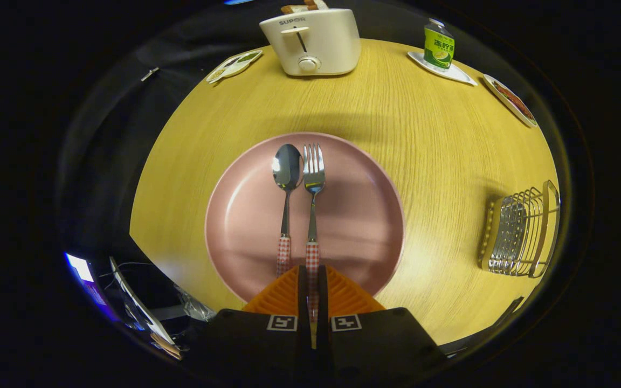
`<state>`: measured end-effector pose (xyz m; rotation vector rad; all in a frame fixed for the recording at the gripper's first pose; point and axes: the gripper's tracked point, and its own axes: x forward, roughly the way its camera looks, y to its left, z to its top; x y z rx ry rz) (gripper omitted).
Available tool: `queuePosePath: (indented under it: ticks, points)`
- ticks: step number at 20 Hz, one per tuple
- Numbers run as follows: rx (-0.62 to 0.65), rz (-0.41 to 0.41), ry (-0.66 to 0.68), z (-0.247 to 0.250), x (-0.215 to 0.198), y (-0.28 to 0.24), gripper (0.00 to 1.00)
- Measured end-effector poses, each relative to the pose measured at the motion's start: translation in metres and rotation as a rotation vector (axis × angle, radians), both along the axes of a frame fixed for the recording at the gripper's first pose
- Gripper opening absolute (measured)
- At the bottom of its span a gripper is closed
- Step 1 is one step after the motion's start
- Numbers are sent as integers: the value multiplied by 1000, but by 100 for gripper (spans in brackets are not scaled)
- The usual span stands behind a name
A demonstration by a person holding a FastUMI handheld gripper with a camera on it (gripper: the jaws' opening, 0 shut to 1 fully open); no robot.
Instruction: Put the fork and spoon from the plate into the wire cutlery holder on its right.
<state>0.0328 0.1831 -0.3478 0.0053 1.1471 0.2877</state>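
Now my gripper (312, 280) pinches the fork (313, 205) by its checked handle, spoon (287, 199) just left on the plate (364, 215), wire cutlery holder (521, 231) well right

The round counter (440, 156) is pale yellow wood-look board, fine-grained with a soft sheen. On it lies a pink plate (246, 210), smooth and semi-glossy. The polished metal spoon (287, 172) and polished metal fork (314, 172) shine like mirrors; their handles carry a red-and-white check. At the right, the wire cutlery holder (521, 231) is bright chromed metal. The far white toaster (313, 40) is glossy plastic.
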Motion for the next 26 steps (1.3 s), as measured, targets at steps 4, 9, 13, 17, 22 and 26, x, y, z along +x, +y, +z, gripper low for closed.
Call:
queuePosePath:
  ticks: [4, 9, 13, 17, 22, 26]
  points:
    - [19, 34, -7, 27, -7, -12, 8]
    - [50, 95, -6, 79, -26, -45, 8]
    - [18, 99, -5, 116, -34, -108, 8]
    - [-9, 64, 30, 144, -37, -169, 8]
    - [-63, 70, 134, 150, -45, -221, 8]
    - [-116, 98, 280, 138, -53, -244, 8]
